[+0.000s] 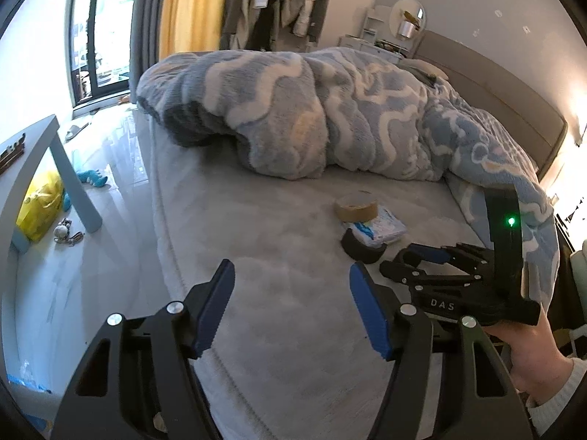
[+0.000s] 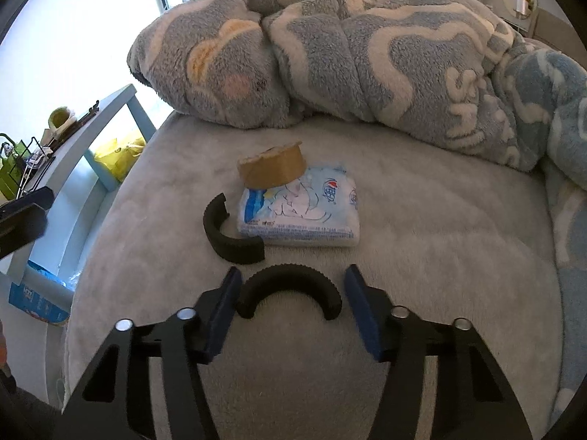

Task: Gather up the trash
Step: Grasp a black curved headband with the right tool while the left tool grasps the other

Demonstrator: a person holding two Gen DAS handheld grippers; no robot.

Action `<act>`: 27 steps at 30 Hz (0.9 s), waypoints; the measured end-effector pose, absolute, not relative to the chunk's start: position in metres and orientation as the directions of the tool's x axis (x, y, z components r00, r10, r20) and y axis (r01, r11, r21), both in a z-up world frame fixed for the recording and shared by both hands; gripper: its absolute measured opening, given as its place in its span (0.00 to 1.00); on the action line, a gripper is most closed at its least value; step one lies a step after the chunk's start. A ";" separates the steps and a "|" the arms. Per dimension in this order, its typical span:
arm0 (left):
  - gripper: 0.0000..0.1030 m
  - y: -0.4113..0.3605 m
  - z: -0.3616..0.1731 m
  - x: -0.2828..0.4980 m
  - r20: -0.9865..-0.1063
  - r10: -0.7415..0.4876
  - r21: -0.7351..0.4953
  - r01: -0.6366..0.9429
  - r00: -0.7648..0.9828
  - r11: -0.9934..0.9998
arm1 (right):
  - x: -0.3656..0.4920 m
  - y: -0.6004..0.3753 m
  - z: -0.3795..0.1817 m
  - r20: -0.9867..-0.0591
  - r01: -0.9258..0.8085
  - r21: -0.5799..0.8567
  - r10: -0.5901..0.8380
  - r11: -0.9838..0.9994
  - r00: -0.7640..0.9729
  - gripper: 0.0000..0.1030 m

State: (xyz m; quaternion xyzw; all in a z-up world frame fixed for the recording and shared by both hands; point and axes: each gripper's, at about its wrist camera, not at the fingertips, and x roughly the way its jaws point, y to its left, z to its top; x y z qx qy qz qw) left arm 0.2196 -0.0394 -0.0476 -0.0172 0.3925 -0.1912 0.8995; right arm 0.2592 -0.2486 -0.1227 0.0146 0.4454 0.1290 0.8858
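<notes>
On the grey bed [image 2: 422, 227] lie a brown tape roll [image 2: 272, 168], a blue-white tissue pack [image 2: 299, 209] and two black curved foam pieces. One foam piece [image 2: 231, 233] lies left of the pack. The other [image 2: 290, 288] lies between the fingers of my right gripper [image 2: 291, 304], which is open around it. My left gripper [image 1: 291, 308] is open and empty over bare bed. In the left wrist view the tape roll [image 1: 355, 206], the pack [image 1: 378, 228], a foam piece [image 1: 361, 251] and the right gripper [image 1: 425, 260] show at right.
A rumpled blue-white blanket [image 2: 367, 47] covers the far and right part of the bed. A light blue table [image 1: 69, 176] stands left of the bed, with a yellow bag [image 1: 40, 205] under it. Small items lie on the floor [image 1: 68, 233].
</notes>
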 end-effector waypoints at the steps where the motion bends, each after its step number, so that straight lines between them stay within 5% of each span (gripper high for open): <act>1: 0.65 -0.042 -0.049 0.221 -0.701 -0.361 -0.180 0.337 0.615 0.924 | 0.260 -0.249 -0.123 -0.786 -0.220 0.146 0.248 0.965 0.566 0.49; 12: 0.75 -0.084 -0.068 0.235 -0.724 -0.392 -0.152 0.423 0.567 0.893 | 0.259 -0.283 -0.106 -0.756 -0.217 0.193 0.286 0.957 0.589 0.46; 27: 0.76 -0.129 -0.099 0.264 -0.746 -0.430 -0.148 0.503 0.508 0.852 | 0.263 -0.331 -0.085 -0.712 -0.198 0.241 0.311 0.950 0.629 0.46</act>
